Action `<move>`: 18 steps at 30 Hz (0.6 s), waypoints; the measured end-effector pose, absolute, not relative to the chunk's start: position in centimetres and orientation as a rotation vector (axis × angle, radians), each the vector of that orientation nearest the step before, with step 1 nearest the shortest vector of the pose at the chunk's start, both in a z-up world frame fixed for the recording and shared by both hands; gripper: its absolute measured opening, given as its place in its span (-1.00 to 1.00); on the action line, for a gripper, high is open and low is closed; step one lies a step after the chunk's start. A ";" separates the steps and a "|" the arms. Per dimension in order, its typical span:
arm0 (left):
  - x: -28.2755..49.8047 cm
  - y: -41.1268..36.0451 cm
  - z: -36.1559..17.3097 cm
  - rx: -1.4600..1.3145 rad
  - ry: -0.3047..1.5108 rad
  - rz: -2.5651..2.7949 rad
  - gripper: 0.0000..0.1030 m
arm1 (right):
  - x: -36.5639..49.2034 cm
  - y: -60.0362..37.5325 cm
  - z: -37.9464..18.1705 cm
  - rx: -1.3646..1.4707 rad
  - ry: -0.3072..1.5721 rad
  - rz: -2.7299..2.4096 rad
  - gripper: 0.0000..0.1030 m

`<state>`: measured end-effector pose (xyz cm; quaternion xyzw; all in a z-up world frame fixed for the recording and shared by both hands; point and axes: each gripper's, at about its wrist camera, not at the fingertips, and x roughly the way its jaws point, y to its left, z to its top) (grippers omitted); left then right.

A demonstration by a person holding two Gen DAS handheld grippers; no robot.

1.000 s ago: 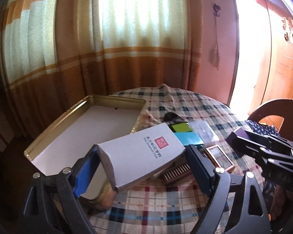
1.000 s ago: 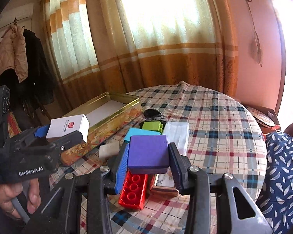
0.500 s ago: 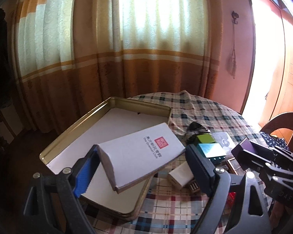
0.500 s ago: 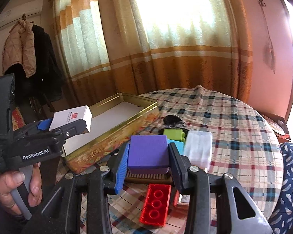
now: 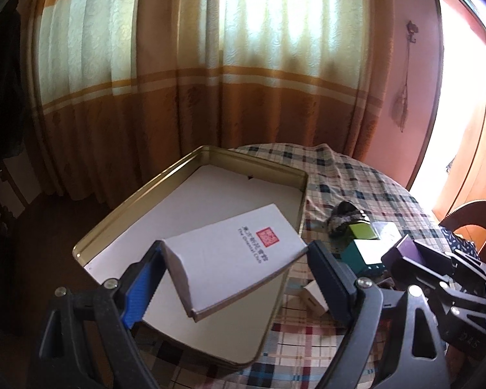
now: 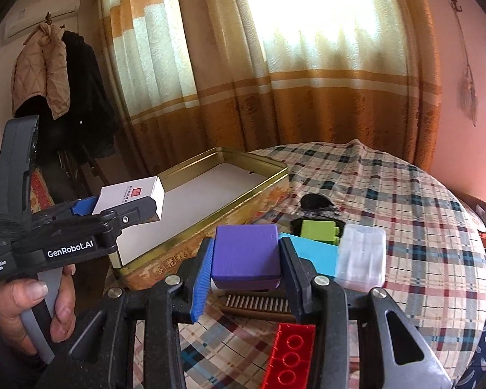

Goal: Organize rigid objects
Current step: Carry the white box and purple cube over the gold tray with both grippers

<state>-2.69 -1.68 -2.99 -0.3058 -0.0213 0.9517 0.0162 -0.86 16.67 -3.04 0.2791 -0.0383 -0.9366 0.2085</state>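
My left gripper [image 5: 233, 259] is shut on a white box [image 5: 230, 253] with a red stamp, holding it tilted above the near end of a gold tin [image 5: 184, 171] lined in white. The right wrist view shows the same white box [image 6: 129, 194] in the left gripper [image 6: 113, 209], over the gold tin [image 6: 252, 159]. A purple block [image 6: 246, 253] sits between the fingers of my right gripper [image 6: 247, 261], which is shut on it above the table, right of the tin. The purple block [image 5: 405, 253] appears at the right edge of the left wrist view.
On the plaid tablecloth [image 6: 405, 201] lie a red brick [image 6: 291, 356], a harmonica [image 6: 259, 304], a cyan box [image 6: 314, 253], a green brick [image 6: 317, 231], a clear plastic case [image 6: 361, 256] and a dark object [image 6: 314, 201]. A small white block [image 5: 312, 296] lies by the tin. Curtains hang behind.
Both grippers moved left with their loads. The white box now hangs over the tin's near end, and the purple block has come closer to the tin's side.
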 end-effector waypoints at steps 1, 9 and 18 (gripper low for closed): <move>-2.8 -1.9 -3.0 -0.957 -0.067 2.962 0.71 | -1.1 16.5 -3.1 0.780 -0.110 -2.600 -0.17; -4.4 -3.8 -3.5 -1.035 -0.122 2.955 0.71 | -3.2 15.1 -3.0 0.808 -0.101 -2.557 -0.17; -6.0 -5.4 -3.5 -1.081 -0.156 2.960 0.71 | -5.9 12.5 -2.6 0.839 -0.033 -2.509 -0.17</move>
